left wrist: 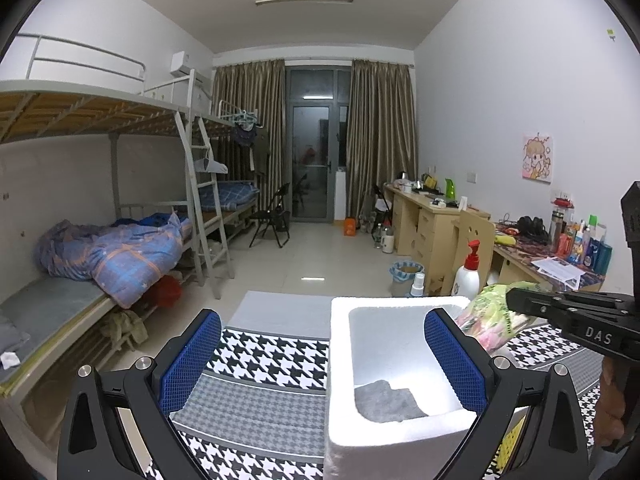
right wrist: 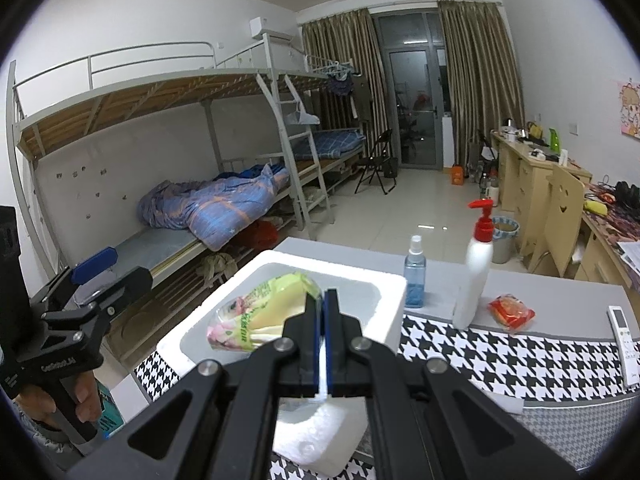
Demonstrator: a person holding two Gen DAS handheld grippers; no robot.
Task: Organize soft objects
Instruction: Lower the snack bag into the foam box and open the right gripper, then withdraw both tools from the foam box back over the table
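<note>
Bag: green-yellow soft packet, pinched at its near edge and held over the open box.
Right gripper: fingers closed tight on the bag.
Box: white foam, on the table; a grey cloth lies on its bottom.
Left gripper: fingers spread wide, gripping nothing, low at the box's left wall.
Table: houndstooth cover; pump bottle, blue spray bottle, red packet and remote stand beyond the box.
</note>
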